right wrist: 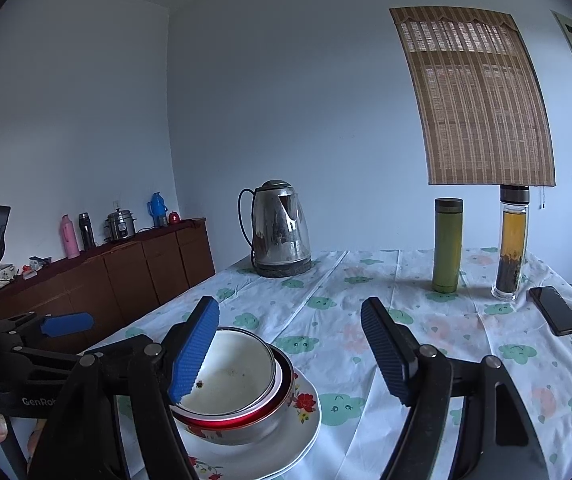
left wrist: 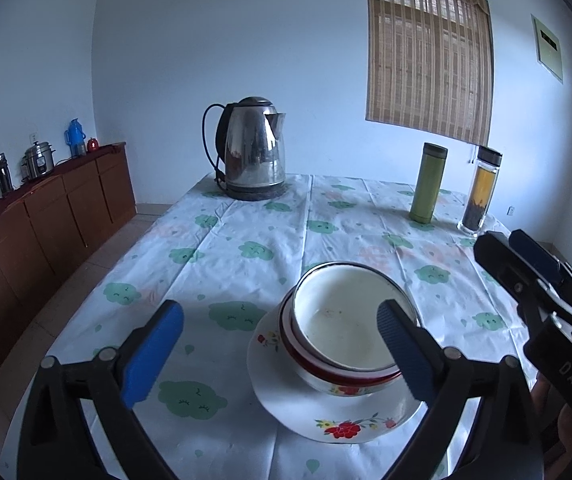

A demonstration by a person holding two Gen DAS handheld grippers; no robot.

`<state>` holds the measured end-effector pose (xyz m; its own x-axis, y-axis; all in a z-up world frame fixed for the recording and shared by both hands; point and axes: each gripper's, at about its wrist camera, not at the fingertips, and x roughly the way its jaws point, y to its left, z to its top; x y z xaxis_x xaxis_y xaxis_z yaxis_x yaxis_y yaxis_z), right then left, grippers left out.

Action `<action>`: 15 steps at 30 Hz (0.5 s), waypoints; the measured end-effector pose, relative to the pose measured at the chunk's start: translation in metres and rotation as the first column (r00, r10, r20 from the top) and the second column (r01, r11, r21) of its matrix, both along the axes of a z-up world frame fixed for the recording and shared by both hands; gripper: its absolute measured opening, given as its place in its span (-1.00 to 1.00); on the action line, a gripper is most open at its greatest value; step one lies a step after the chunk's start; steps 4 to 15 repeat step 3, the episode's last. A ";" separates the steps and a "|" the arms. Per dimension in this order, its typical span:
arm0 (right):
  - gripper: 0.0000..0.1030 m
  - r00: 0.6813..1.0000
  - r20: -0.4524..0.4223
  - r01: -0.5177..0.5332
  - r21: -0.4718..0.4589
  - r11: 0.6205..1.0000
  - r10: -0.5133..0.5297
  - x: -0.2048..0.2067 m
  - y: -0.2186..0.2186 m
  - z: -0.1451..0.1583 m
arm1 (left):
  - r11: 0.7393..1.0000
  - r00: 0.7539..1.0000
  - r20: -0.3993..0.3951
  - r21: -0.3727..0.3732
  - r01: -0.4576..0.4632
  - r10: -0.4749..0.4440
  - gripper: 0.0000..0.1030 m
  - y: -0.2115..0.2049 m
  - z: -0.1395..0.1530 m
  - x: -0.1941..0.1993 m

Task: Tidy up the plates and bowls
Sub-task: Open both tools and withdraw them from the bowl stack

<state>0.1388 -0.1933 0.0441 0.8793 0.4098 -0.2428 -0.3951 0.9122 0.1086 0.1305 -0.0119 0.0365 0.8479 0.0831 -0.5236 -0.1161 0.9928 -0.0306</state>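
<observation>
Enamel bowl (left wrist: 346,320) tilted in stacked bowls on plate (left wrist: 326,420); left gripper (left wrist: 282,344) and right gripper (right wrist: 290,356) wide open, empty. Nudging bowl could topple it.

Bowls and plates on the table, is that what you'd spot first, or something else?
Yes: the stack of bowls sitting on a flowered plate near the front of the table, between both open grippers. Next, the shiny kettle at the far edge, and the green flask beside the tea bottle on the right.
</observation>
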 end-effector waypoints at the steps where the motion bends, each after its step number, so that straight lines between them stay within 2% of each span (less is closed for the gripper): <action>1: 0.47 1.000 -0.001 -0.001 -0.001 1.000 0.001 0.000 0.000 0.000 | 1.000 1.000 0.001 0.000 0.002 -0.002 0.92 0.000 0.000 0.000; 15: 0.47 1.000 -0.002 0.000 -0.002 1.000 0.000 0.000 0.000 -0.001 | 1.000 1.000 -0.003 -0.009 0.012 -0.012 0.92 0.000 0.000 0.000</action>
